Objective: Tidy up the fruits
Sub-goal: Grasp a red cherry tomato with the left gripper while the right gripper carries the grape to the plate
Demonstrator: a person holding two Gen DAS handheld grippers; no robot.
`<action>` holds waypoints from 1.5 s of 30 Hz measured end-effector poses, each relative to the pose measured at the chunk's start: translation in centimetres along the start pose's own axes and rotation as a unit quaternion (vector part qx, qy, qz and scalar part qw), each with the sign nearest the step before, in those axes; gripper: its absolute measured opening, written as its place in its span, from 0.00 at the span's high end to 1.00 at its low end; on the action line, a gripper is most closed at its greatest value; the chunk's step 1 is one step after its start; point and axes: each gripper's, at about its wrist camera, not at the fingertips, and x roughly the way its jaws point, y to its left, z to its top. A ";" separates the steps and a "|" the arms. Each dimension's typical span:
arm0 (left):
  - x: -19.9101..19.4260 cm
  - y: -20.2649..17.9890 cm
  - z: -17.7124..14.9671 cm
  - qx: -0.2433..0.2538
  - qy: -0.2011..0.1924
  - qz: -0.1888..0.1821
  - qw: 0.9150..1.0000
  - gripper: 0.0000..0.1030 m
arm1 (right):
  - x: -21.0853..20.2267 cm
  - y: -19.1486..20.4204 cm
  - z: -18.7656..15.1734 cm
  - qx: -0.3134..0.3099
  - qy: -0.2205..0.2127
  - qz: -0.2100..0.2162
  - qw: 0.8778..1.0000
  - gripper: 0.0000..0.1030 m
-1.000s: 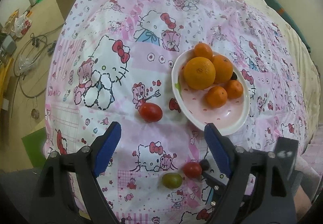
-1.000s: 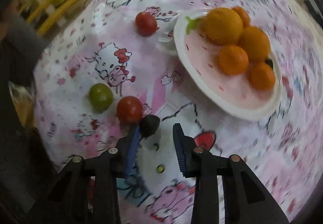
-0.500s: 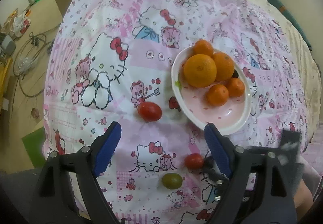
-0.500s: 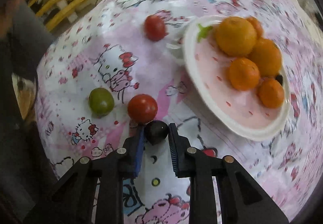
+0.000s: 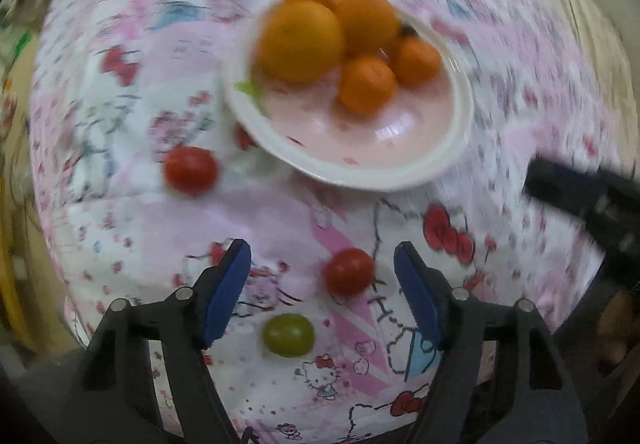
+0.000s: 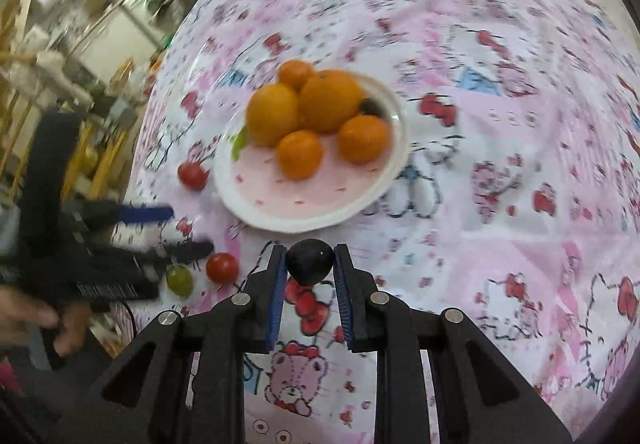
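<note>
Left wrist view: left gripper (image 5: 322, 284) spread wide, blue pads apart, nothing between them in contact. A red cherry tomato (image 5: 348, 271) lies on the cloth between the fingertips, nearer the right pad but clear of it. A green cherry tomato (image 5: 288, 335) lies just below it, also inside the gap, touching neither pad. A second red cherry tomato (image 5: 191, 170) sits further out to the left, just beside the rim of the plate (image 5: 456, 147). Plate is white-rimmed with a pink centre and small red marks; it holds five oranges (image 5: 300, 39), one large, the rest smaller, bunched at the far side. A small dark fruit shows behind them, mostly hidden. Frame is motion-blurred. Everything rests on a pink-and-white Hello Kitty cloth (image 5: 280, 211); no readable writing. The right gripper (image 5: 580, 199) enters as a dark blur at the right edge.

Right wrist view: right gripper (image 6: 310, 264) pinching a dark, near-black round fruit (image 6: 310, 260) between its blue pads, pads pressed on both sides. The fruit is glossy, with a small light speck. It sits just short of the near rim of the plate (image 6: 392, 163). Oranges (image 6: 272, 113) piled on the far half. The left gripper (image 6: 176, 228) is at left over the green tomato (image 6: 179, 279) and a red tomato (image 6: 222, 267). A white label on its body is too blurred to read
</note>
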 end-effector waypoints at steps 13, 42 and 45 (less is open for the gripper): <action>1.7 -3.1 -1.2 0.080 0.023 0.021 0.996 0.74 | -0.4 -0.4 -0.4 0.005 -0.011 -0.006 1.000 0.76; -2.5 4.0 6.4 -0.030 -0.064 0.009 0.997 0.74 | 2.9 -0.3 3.8 0.050 -0.031 -0.002 0.998 0.76; -0.9 3.9 7.0 -0.032 -0.050 0.010 0.998 0.74 | 4.2 -1.0 3.9 0.077 -0.018 0.019 0.997 0.76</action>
